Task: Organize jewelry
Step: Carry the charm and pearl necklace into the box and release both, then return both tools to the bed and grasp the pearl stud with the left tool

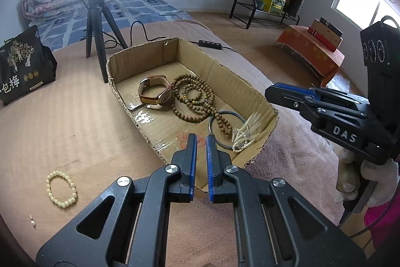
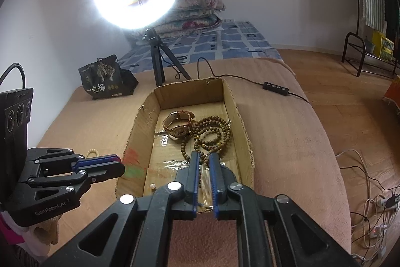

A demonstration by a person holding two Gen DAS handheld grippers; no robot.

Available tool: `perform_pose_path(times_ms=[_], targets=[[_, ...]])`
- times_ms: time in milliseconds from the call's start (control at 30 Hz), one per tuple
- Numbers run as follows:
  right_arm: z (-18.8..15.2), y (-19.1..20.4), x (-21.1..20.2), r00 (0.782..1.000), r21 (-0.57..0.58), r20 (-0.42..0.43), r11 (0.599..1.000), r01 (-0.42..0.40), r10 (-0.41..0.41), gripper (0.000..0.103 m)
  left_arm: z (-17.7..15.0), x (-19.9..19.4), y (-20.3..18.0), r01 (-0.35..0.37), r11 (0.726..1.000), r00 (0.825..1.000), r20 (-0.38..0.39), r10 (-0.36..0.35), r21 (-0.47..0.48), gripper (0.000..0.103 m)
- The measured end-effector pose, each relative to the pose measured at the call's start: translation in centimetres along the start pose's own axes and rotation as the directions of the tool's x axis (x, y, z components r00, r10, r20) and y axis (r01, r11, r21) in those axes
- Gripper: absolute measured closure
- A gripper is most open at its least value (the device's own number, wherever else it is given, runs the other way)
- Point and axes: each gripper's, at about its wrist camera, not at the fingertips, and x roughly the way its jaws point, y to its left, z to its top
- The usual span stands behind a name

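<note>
Already in the open brown cardboard box (image 1: 245, 89) – leather-strapped watch (image 1: 156, 91), brown wooden bead strands (image 1: 197, 96), dark bangle (image 1: 226, 129); still outside on the pink blanket, 1 cream bead bracelet (image 1: 61, 189) – left tool (image 1: 201, 149) clenched empty, right tool (image 2: 203, 162) slightly parted, nothing gripped.

A cardboard box (image 1: 260, 94) lies open at centre, holding a watch (image 1: 156, 91) at ten o'clock, brown beads (image 1: 193, 96) in the middle and a bangle (image 1: 227, 129) at four. The left gripper (image 1: 201, 142) hangs empty over its near wall. A cream bracelet (image 1: 61, 188) rests outside at eight o'clock.
</note>
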Motion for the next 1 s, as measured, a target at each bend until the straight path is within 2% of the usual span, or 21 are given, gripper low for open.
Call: perform_pose_path(times_ms=[33, 133, 167, 200, 233, 300, 367, 433, 533, 567, 667, 700, 1000], targets=[[0.0, 0.0, -0.1, 1.000, 0.004, 0.005, 1.000, 0.004, -0.004, 0.073, 0.0, 0.0, 0.0, -0.001, 1.000, 1.000, -0.006, 0.001, -0.001, 0.098], [0.0, 0.1, -0.3, 1.000, 0.007, 0.015, 1.000, 0.021, -0.021, 0.065, -0.2, -0.1, 0.3, -0.004, 1.000, 1.000, -0.004, 0.004, -0.003, 0.082], [0.0, 0.1, -0.3, 1.000, 0.010, 0.014, 1.000, 0.024, -0.024, 0.058, -0.3, -0.1, 0.4, -0.005, 1.000, 1.000, -0.001, 0.005, -0.005, 0.076], [0.0, 0.1, -0.4, 0.999, 0.013, 0.017, 0.999, 0.031, -0.031, 0.048, -0.3, -0.2, 0.5, -0.006, 1.000, 1.000, 0.002, 0.006, -0.007, 0.075], [0.0, 0.1, -0.5, 0.999, 0.014, 0.022, 0.999, 0.036, -0.036, 0.044, -0.4, -0.3, 0.6, -0.007, 1.000, 1.000, 0.001, 0.007, -0.008, 0.075], [0.0, 0.1, -0.7, 0.999, 0.016, 0.026, 0.999, 0.041, -0.041, 0.044, -0.4, -0.5, 0.9, -0.011, 1.000, 1.000, 0.002, 0.011, -0.013, 0.075], [0.1, 0.1, -0.9, 0.998, 0.022, 0.028, 0.999, 0.048, -0.049, 0.039, -0.5, -0.7, 1.0, -0.014, 1.000, 1.000, 0.002, 0.014, -0.019, 0.075], [0.1, 0.2, -1.1, 0.998, 0.029, 0.033, 0.998, 0.054, -0.055, 0.027, -0.7, -0.9, 1.2, -0.013, 1.000, 1.000, 0.001, 0.013, -0.022, 0.075], [0.1, 0.4, -1.6, 0.996, 0.034, 0.047, 0.997, 0.068, -0.070, 0.016, -0.8, -1.3, 1.4, -0.019, 1.000, 1.000, 0.004, 0.019, -0.021, 0.075], [0.1, 0.5, -1.8, 0.996, 0.033, 0.050, 0.997, 0.073, -0.074, 0.015, -0.9, -1.5, 1.5, -0.020, 1.000, 1.000, 0.004, 0.020, -0.022, 0.073], [0.2, 0.9, -2.0, 0.995, 0.026, 0.050, 0.996, 0.081, -0.082, 0.008, -1.1, -2.1, 1.9, -0.023, 0.999, 1.000, 0.016, 0.024, -0.037, 0.045], [0.2, 1.0, -2.1, 0.995, 0.022, 0.051, 0.996, 0.087, -0.088, 0.006, -1.1, -2.4, 2.0, -0.023, 0.999, 0.999, 0.029, 0.025, -0.043, 0.043], [0.5, 2.2, -2.4, 0.991, 0.000, 0.057, 0.993, 0.122, -0.121, 0.000, -2.1, -4.3, 3.3, -0.060, 0.997, 0.997, 0.047, 0.062, -0.039, 0.042]])
